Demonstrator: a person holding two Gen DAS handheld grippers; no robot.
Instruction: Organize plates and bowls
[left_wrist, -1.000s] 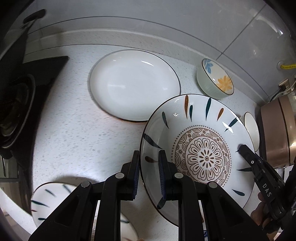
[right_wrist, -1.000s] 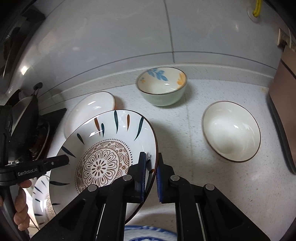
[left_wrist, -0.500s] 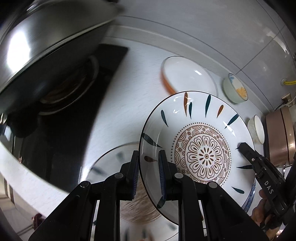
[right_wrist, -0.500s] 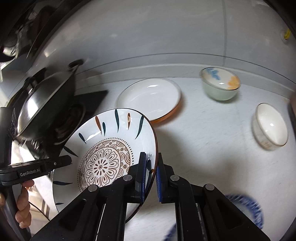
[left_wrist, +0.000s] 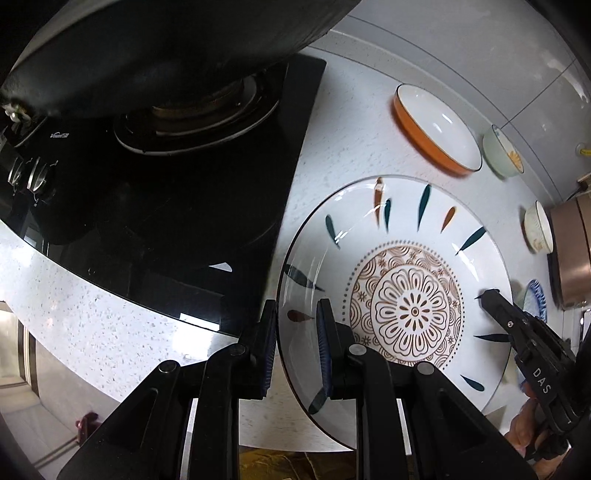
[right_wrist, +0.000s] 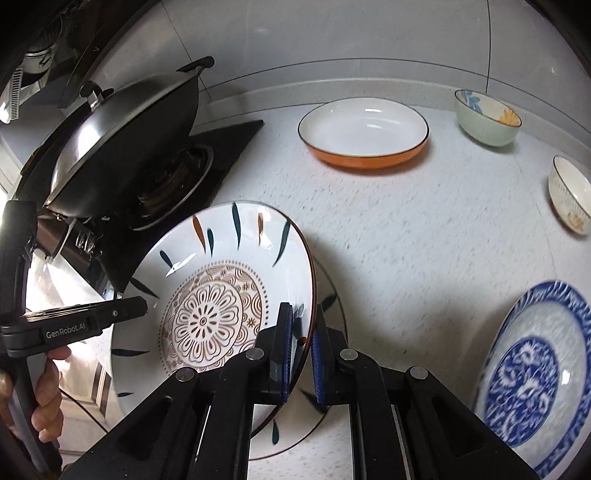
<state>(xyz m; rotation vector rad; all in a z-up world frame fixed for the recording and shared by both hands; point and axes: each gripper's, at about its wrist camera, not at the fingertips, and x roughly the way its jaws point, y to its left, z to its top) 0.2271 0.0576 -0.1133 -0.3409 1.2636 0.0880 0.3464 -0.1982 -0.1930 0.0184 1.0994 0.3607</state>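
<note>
Fingers of both grippers clamp one patterned plate (right_wrist: 218, 295); three bowls, three more plates.

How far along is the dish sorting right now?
Nothing looks stacked yet. In hand: both tongs, left and right, grip the patterned plate above a matching plate on the counter. Left: the orange dish, blue plate and two bowls sit separately.
</note>
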